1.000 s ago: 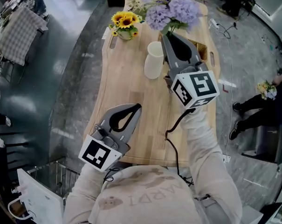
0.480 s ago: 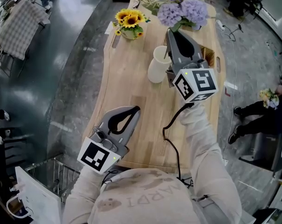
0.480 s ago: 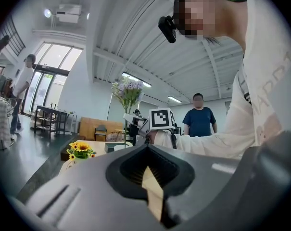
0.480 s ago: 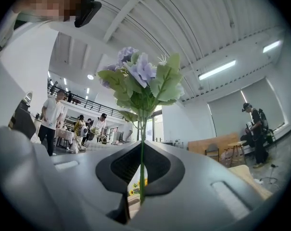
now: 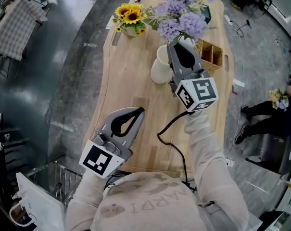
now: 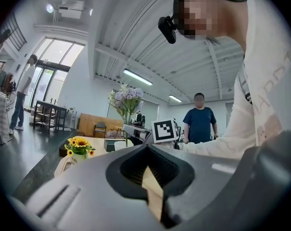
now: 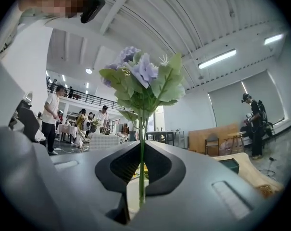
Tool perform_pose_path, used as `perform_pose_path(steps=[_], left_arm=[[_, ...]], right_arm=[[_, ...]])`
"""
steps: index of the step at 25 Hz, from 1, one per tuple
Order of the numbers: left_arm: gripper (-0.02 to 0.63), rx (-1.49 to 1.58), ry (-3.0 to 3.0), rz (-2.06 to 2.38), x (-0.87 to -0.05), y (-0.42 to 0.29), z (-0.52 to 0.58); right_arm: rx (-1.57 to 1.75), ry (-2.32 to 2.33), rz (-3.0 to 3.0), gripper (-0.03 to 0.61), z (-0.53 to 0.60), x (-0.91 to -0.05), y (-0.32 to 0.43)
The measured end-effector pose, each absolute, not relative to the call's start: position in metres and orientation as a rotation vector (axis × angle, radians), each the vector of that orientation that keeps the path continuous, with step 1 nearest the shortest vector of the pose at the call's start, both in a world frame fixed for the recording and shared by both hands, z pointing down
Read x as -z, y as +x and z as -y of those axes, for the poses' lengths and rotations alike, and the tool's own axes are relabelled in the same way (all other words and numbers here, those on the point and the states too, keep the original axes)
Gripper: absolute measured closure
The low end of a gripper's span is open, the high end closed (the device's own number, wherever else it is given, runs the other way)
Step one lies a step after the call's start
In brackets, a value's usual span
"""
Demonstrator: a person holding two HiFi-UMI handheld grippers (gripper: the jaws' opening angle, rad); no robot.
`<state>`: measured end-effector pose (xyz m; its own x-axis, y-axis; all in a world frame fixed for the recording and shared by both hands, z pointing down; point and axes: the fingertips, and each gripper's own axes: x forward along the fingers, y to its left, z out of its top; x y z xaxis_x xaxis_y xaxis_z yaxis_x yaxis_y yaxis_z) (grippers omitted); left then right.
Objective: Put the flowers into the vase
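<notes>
A bunch of purple flowers [image 5: 181,20] stands upright above my right gripper [image 5: 174,44], whose jaws sit tight against its thin green stem [image 7: 142,167]. These jaws have just been opening slightly, with the stem still between them. The gripper hovers at the right rim of the white vase [image 5: 158,70], and the stem's lower end is hidden behind it. In the right gripper view the blooms [image 7: 140,78] rise over the jaw tips [image 7: 142,143]. My left gripper [image 5: 141,110] is shut and empty, low over the table's near end.
A small pot of sunflowers [image 5: 129,18] stands at the wooden table's [image 5: 126,81] far left. A wooden compartment box [image 5: 210,54] lies right of the vase. A black cable [image 5: 171,129] hangs from the right gripper. A person [image 5: 265,114] sits off the table's right side.
My right gripper has sunk with the purple flowers and come closer to the vase's mouth. The left gripper has shifted only a little.
</notes>
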<state>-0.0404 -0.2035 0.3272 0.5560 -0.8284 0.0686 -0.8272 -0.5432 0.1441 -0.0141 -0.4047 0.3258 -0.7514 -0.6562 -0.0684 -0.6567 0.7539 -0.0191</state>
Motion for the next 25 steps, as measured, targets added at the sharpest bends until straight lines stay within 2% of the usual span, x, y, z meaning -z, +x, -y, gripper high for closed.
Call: perform_pose_path(steps=[12, 25], left_arm=[[0.613, 0.010, 2.648, 1.388, -0.325, -0.035, 0.201], [0.614, 0.015, 2.670, 1.405, -0.316, -0.029, 0.186]], right_arm=[[-0.075, -1.256, -3.074, 0.494, 0.396, -0.358, -0.009], [-0.063, -1.392, -3.290, 0.377, 0.378, -0.385, -0.003]])
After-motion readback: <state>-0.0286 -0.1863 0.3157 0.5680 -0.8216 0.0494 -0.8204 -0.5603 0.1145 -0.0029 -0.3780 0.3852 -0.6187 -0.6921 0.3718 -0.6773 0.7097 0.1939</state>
